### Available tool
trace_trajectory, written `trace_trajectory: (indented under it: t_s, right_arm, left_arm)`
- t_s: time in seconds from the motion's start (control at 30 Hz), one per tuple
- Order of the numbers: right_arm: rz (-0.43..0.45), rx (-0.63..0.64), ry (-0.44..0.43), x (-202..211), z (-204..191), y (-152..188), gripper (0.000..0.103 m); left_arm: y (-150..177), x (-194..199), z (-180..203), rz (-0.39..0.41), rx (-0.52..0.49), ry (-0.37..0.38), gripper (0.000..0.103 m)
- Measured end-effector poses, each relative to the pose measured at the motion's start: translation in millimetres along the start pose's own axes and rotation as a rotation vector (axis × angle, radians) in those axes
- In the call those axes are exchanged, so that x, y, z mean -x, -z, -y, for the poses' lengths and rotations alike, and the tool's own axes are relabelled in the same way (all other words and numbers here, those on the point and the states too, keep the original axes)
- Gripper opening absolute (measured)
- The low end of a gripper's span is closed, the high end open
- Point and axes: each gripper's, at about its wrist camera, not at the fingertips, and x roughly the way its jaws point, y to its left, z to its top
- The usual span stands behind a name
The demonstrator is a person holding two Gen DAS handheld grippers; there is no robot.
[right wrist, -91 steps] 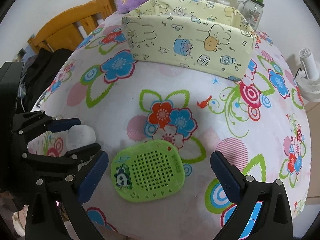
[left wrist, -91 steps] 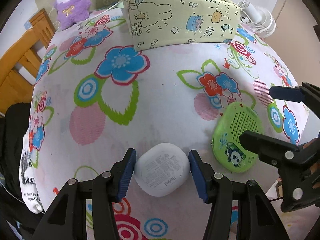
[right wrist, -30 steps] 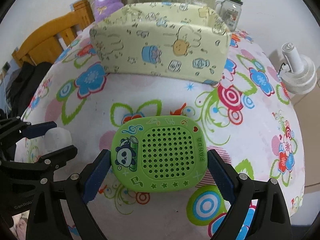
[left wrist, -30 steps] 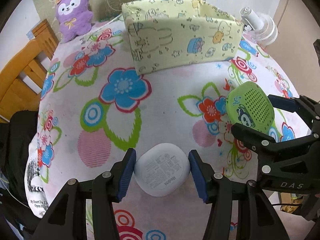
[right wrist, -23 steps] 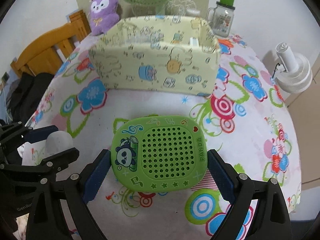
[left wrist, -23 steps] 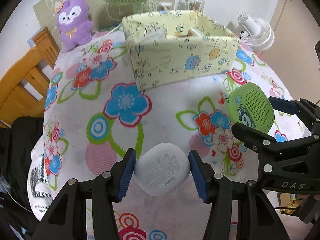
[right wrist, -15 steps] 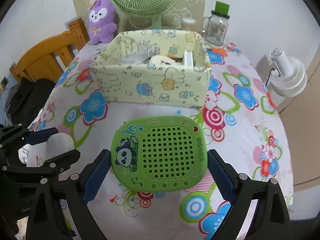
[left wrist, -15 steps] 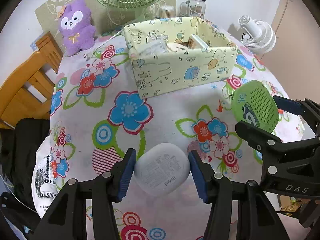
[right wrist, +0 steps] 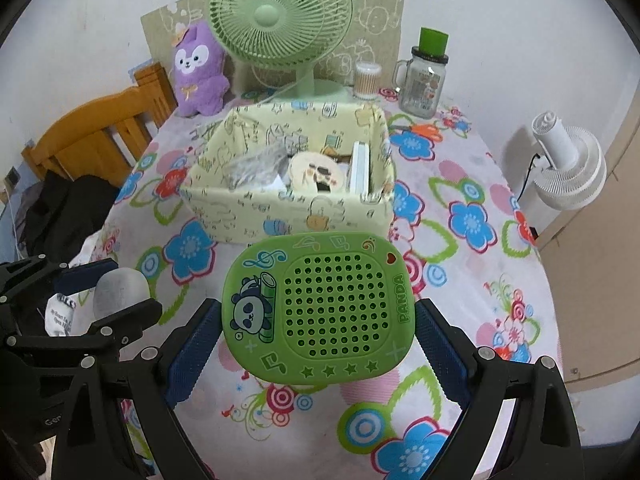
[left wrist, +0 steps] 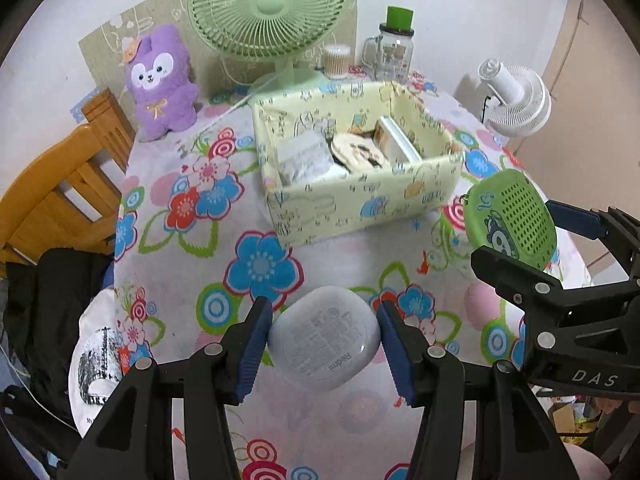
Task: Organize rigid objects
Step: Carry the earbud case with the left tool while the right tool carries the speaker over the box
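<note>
From the left wrist view, the left tool [left wrist: 324, 344] is clamped on a white rounded case [left wrist: 323, 343], its blue pads pressing both sides, held in the air above the flowered bench [left wrist: 168, 216]. Beyond it sits a yellow patterned box [left wrist: 360, 204] with several items inside. At the right, the right tool [left wrist: 532, 240] carries a green panda case [left wrist: 510, 218].

From the right wrist view, the right tool [right wrist: 318, 336] stands wide, gripping the green panda case [right wrist: 318, 312] by its two edges, above the bench [right wrist: 472, 184] and just in front of the yellow box [right wrist: 288, 212]. The left tool [right wrist: 108, 284] with the white case [right wrist: 118, 286] is at the lower left. A green fan [right wrist: 280, 16] stands behind the box.
</note>
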Motion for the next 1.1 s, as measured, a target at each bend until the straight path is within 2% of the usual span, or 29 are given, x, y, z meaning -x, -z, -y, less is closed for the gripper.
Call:
trace_trajectory:
  t_s: [0.53,0.9,1.1]
  right_arm:
    - [0.021,-0.003,-0.01,1,30,-52,0.095]
    - [0.031,0.034,-0.033,-9,40,-85,0.095]
    - [0.023,0.012,-0.052,-22,50,-102,0.095]
  left_arm:
    - [-54,-1,9,0.048,0.025,-0.011,0.056]
    - [-90,-23,25,0.045,0.012,0.016,0.056]
    - [-114,-35,31,0.043,-0.004,0.026,0.056]
